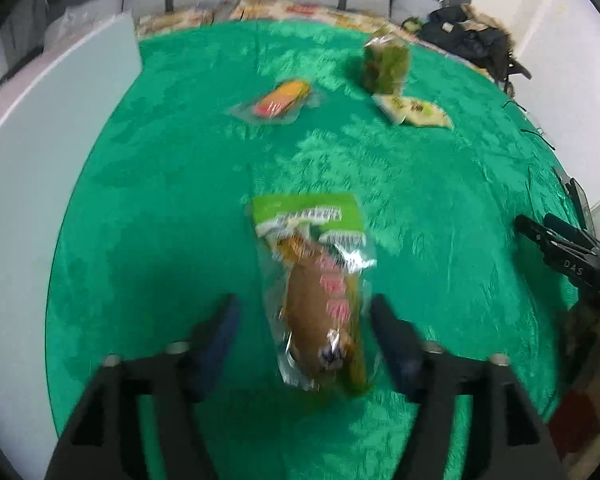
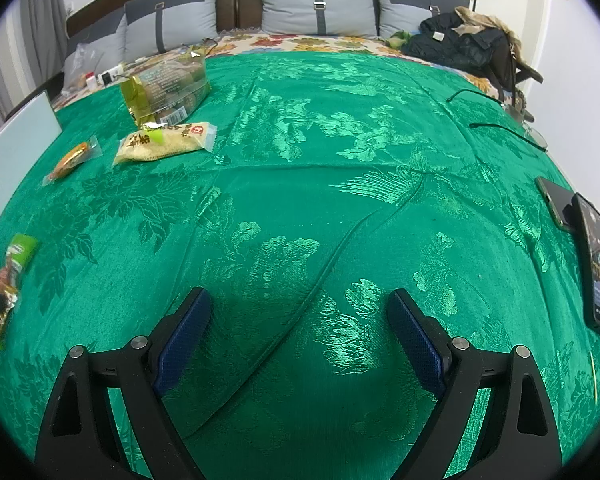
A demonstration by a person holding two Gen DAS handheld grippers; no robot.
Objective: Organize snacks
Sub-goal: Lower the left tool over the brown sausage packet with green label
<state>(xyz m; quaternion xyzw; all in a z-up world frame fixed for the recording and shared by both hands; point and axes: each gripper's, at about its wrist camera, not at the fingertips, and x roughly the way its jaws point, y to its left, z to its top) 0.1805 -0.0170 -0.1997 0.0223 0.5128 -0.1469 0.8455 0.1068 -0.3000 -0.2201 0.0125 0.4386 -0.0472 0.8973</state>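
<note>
Clear-wrapped brown snack with green header (image 1: 316, 280), flat on bed, lengthwise. Small clear packet, orange-yellow contents (image 1: 280, 100), flat, farther off. Large green-gold bag (image 1: 386, 64), upright. Pale yellow flat pack (image 1: 412, 110), touching the bag's base.

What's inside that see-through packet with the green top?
Inside the clear packet lies a brown, sausage-shaped snack with pink writing printed over it. The green label covers the top end, so what is under it cannot be seen. The packet lies on the green cover.
</note>
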